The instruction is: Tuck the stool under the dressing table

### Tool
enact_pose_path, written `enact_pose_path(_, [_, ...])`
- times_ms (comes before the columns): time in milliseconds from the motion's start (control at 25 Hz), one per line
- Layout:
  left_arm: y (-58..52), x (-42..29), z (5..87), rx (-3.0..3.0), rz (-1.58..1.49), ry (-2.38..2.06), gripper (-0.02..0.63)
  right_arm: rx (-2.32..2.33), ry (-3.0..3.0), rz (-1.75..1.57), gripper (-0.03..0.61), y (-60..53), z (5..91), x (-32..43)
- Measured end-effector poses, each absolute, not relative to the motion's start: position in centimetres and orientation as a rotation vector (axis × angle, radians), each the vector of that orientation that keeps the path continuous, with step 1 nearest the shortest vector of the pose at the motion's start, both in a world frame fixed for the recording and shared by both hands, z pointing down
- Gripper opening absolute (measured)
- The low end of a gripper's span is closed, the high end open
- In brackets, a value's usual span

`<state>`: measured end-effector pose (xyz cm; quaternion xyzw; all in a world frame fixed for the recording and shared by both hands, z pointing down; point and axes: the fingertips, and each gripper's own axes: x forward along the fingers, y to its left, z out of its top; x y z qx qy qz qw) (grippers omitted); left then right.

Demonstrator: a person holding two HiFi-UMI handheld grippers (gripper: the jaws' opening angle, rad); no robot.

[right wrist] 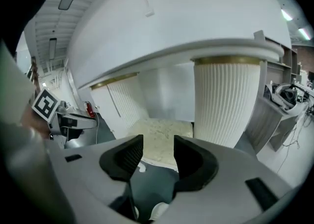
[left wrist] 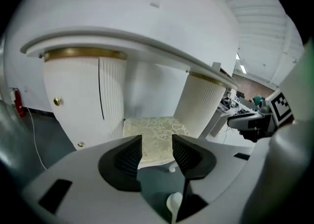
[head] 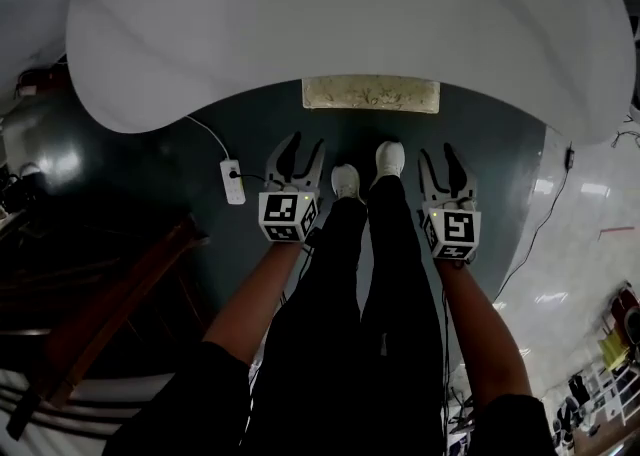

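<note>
Stool [head: 370,94] — brocade-cushioned seat, ahead of both grippers, mostly under the dressing table [head: 300,34]. Left gripper [head: 303,146], right gripper [head: 439,154]: jaws parted, holding nothing. Handling, judged: rigid frame, soft top, probably slides easily — push at the seat's near edge.

The cream, patterned-seat stool [head: 370,93] stands upright, mostly tucked under the white, curved dressing table [head: 350,14].
</note>
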<state>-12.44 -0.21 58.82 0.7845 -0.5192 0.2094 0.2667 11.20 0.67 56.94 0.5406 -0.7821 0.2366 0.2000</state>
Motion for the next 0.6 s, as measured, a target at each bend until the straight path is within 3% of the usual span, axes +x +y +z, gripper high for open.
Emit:
enact_pose_path(360, [3.9, -7.0, 35.9, 2.307, 0.372, -1.375, 0.199, 1.479, -2.359, 0.606, 0.199, 4.2, 37.1, 6.1])
enact_pose_path(600, [6.5, -6.2, 24.1, 2.472, 0.300, -1.364, 0.199, 1.650, -2.387, 0.634, 0.199, 4.4, 26.2, 7.6])
